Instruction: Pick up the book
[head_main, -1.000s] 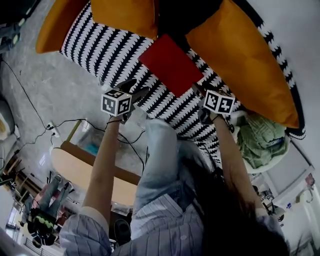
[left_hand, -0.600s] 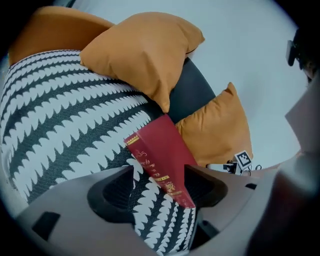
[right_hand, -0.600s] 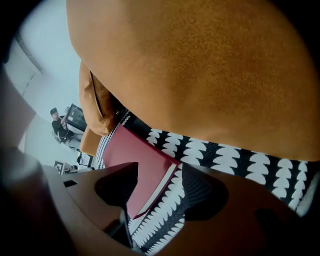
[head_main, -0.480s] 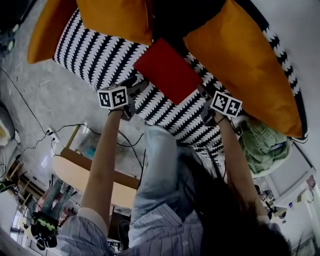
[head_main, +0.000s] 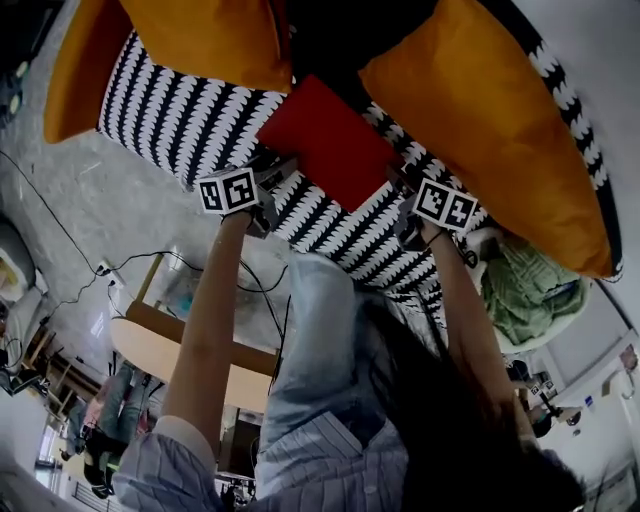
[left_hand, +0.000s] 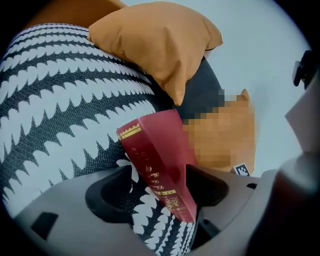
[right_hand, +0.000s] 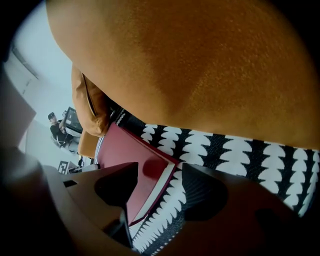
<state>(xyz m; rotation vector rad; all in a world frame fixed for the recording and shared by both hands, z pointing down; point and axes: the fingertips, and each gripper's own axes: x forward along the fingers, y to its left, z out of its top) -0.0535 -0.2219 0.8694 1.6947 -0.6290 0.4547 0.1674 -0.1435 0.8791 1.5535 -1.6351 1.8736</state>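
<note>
A red book (head_main: 325, 140) lies flat on the black-and-white patterned seat (head_main: 180, 110) between orange cushions. My left gripper (head_main: 272, 178) is at the book's near left end. In the left gripper view the gold-lettered spine of the book (left_hand: 157, 160) stands between the jaws of my left gripper (left_hand: 160, 192), which are opening; a gap shows on the left side. My right gripper (head_main: 402, 182) is at the book's right end. In the right gripper view the corner of the book (right_hand: 125, 155) lies between the spread jaws of my right gripper (right_hand: 160, 187); the right jaw rests apart on the seat.
Large orange cushions (head_main: 480, 110) (head_main: 215, 35) crowd the seat behind and beside the book. Below the seat are a grey floor with cables (head_main: 90, 200), a wooden table (head_main: 150, 345) and a green cloth heap (head_main: 525, 290) at the right.
The left gripper has rolled and come in to the book's left end. The right gripper has drawn slightly closer to the right end. The book lies where it was.
</note>
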